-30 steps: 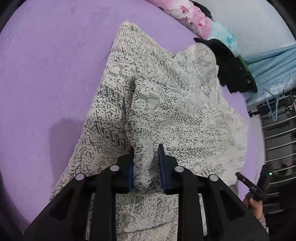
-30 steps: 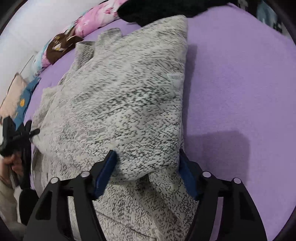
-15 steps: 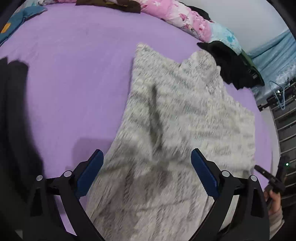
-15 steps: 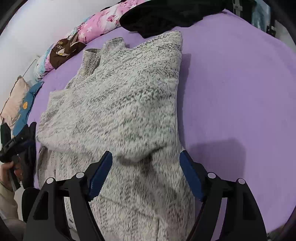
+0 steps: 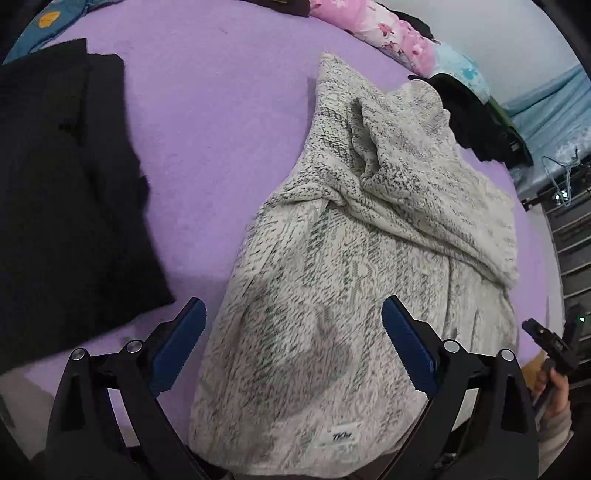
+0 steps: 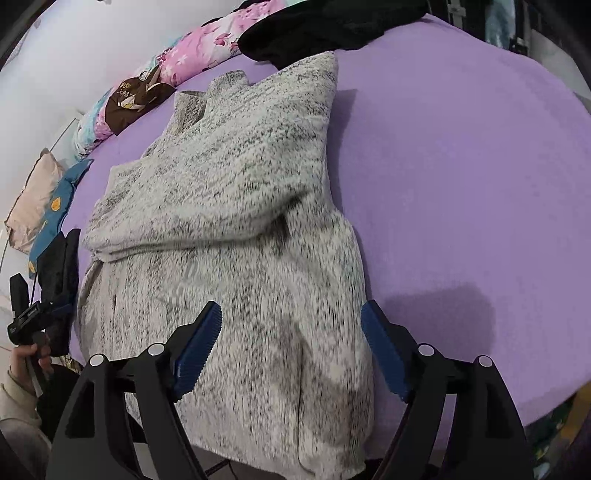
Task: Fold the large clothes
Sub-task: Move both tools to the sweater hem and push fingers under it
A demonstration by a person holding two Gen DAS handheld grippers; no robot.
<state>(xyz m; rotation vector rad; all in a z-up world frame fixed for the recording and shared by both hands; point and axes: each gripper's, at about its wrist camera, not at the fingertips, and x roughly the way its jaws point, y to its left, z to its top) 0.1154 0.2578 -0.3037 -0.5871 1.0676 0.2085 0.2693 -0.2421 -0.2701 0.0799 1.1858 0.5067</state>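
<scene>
Both pairs of fingers have let go of the sweater since a second ago: the left gripper [image 5: 291, 354], then pinched on a fold of knit, now stands wide open and empty, pulled back toward the hem. The right gripper [image 6: 290, 350] has likewise backed off and stands open, its blue fingers [image 6: 199, 347] clear of the cloth and holding nothing. The grey-and-white knit sweater [image 5: 369, 258] lies on the purple bed [image 5: 207, 122], its hem at 6 o'clock near the bed's edge and its collar toward 12 o'clock. The upper part is folded over the body, its edge running across the middle. A small white label [image 5: 341, 437] sits near the hem. In the left view a black garment [image 5: 62, 192] lies flat at 9 o'clock, well apart from the sweater. Another dark heap [image 6: 325, 29] rests at 12 o'clock just beyond the sweater's shoulder, beside a pink floral pillow [image 6: 199, 55].
</scene>
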